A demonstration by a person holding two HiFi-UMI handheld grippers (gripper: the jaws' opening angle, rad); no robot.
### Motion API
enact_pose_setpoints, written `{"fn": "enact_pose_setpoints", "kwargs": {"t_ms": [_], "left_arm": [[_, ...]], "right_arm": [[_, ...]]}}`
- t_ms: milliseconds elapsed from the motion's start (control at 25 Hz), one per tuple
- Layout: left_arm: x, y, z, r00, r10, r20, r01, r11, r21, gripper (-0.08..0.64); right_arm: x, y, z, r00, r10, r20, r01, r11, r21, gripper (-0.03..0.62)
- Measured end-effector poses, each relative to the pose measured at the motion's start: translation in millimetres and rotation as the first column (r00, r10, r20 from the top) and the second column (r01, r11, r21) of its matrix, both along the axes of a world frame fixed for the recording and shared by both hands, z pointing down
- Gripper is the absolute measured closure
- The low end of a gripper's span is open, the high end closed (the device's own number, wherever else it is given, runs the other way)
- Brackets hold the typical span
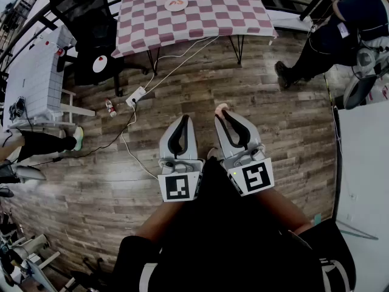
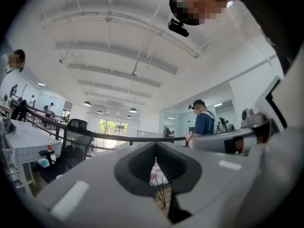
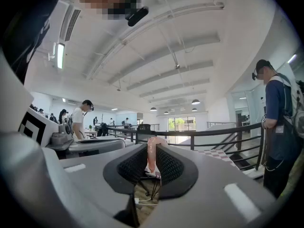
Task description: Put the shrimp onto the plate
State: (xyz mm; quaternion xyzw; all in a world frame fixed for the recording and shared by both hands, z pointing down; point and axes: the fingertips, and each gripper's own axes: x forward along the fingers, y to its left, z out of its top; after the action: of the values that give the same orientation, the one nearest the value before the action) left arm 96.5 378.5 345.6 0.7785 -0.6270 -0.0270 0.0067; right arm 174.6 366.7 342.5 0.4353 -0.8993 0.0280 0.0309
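1. right gripper – jaws clamped on the pink shrimp, which pokes up past the tips
2. left gripper – jaws together, nothing between them
3. plate sits on the checked table, well ahead of both jaws

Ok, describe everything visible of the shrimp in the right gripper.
The shrimp is pale pink and smooth, possibly a plastic or rubber model. It stands lengthwise, clamped between the ribbed black pads of the right gripper, with its rounded end poking past the jaw tips. It hangs in the air over the wooden floor, short of the checkered table. Only the pads touch it.
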Motion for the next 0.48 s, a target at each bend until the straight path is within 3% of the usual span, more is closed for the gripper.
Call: {"fn": "enact_pose_setpoints", "kwargs": {"t_ms": [240,480], "left_arm": [[3,-9,-3,1.0,-0.006,0.011,0.006,1.0,0.013,0.552],[9,-15,-2,1.0,-0.008,0.013,0.008,1.0,0.013,0.552]], "right_arm": [[4,-7,-1,1.0,-0.007,-0.007,0.007,1.0,0.007,0.537],[12,-13,-8,0.998,-0.018,0.061,0.017,1.0,0.006,0.535]]}}
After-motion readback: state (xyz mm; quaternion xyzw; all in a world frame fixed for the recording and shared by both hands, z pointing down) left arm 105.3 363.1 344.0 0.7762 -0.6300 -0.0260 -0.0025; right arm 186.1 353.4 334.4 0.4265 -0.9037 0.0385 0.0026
